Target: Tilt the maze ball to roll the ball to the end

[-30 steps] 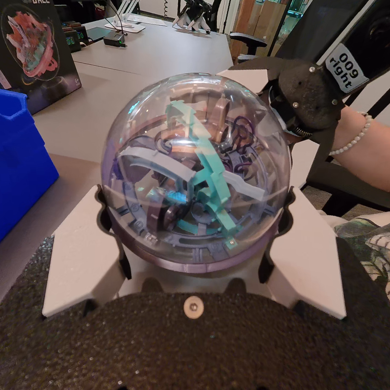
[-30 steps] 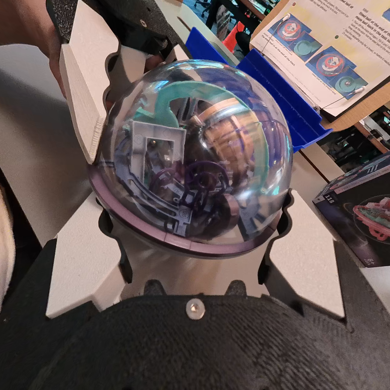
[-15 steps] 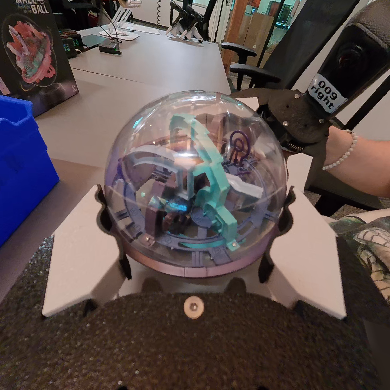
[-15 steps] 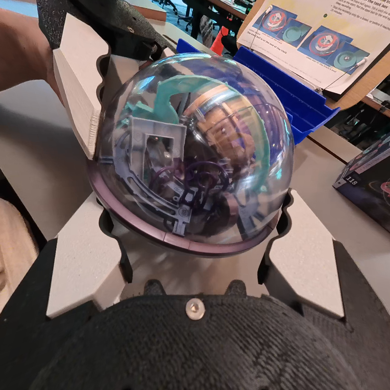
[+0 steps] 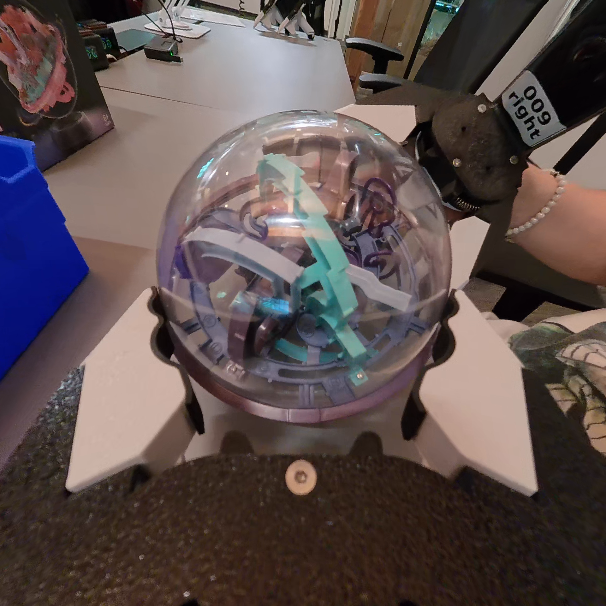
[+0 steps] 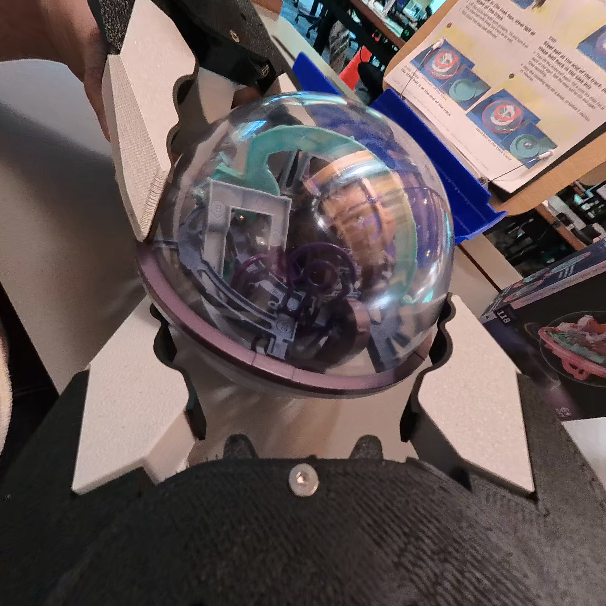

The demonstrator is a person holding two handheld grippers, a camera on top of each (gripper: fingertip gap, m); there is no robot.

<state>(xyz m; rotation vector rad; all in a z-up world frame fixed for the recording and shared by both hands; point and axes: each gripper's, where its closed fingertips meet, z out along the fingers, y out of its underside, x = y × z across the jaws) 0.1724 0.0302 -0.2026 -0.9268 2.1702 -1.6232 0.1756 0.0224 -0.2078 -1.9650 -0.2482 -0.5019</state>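
Observation:
The maze ball [image 5: 303, 262] is a clear sphere with a purple seam ring and teal, grey and purple tracks inside. My left gripper [image 5: 303, 308] is shut on it, white fingers [image 5: 131, 377] pressed on both sides, holding it above the table. My right gripper [image 6: 303, 314] is shut on the same maze ball [image 6: 295, 236] from the other side. The right gripper also shows in the left wrist view [image 5: 472, 157] behind the sphere. The left gripper's white finger [image 6: 141, 131] shows at upper left in the right wrist view. A small steel ball [image 6: 241, 217] seems to sit inside a grey frame.
A blue bin [image 5: 29, 246] stands at the left, and shows in the right view [image 6: 442, 164]. A dark product box [image 5: 42, 75] stands behind it, also at the right [image 6: 557, 344]. An instruction sheet [image 6: 511, 82] leans at upper right. A person's arm with a bead bracelet [image 5: 537, 210] holds the right gripper.
Both grippers kept their hold and rocked the maze ball: it tipped one way half a second ago and has tilted back now, so the inner tracks shifted in view.

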